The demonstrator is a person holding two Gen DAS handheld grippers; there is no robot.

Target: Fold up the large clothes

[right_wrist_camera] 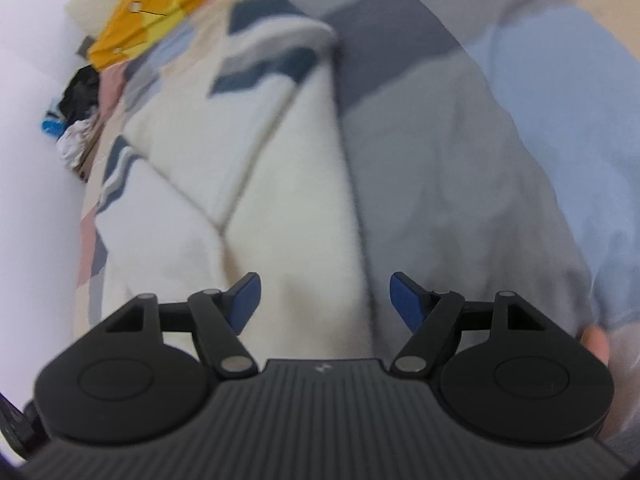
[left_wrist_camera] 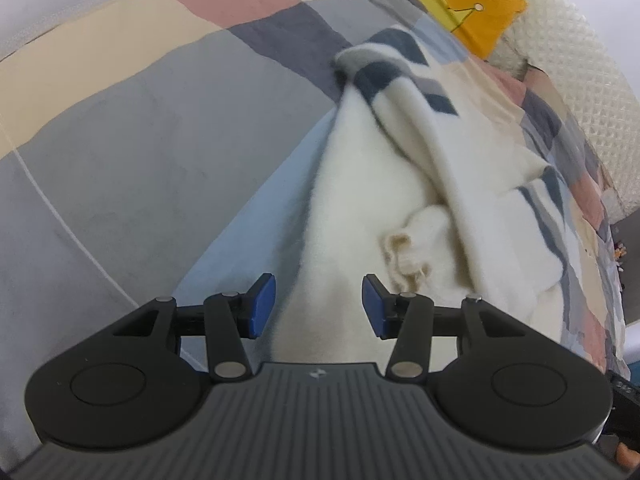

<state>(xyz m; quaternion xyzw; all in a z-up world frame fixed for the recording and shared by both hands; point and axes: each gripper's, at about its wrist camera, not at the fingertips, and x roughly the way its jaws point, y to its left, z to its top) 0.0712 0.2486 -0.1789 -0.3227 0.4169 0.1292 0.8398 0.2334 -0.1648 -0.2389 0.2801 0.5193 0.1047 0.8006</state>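
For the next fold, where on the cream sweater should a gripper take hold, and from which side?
Probably the striped cuff end of the cream sweater, approached from the bare bedspread side. There the sleeve lies bunched and raised on top of the body, giving an edge to pinch, while the middle lies flat. Both the left gripper and right gripper are open and empty.

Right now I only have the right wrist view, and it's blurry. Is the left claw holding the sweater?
Observer: No. The left claw is open with nothing between its pads. The cream sweater lies beneath it.
Operator: Any loose sleeve end?
Observer: Yes, a cuff sits bunched on the sweater, just ahead of the pad on the picture's right.
Operator: Anything else on the bed?
Observer: A thin white cord crosses the patchwork quilt on the picture's left.
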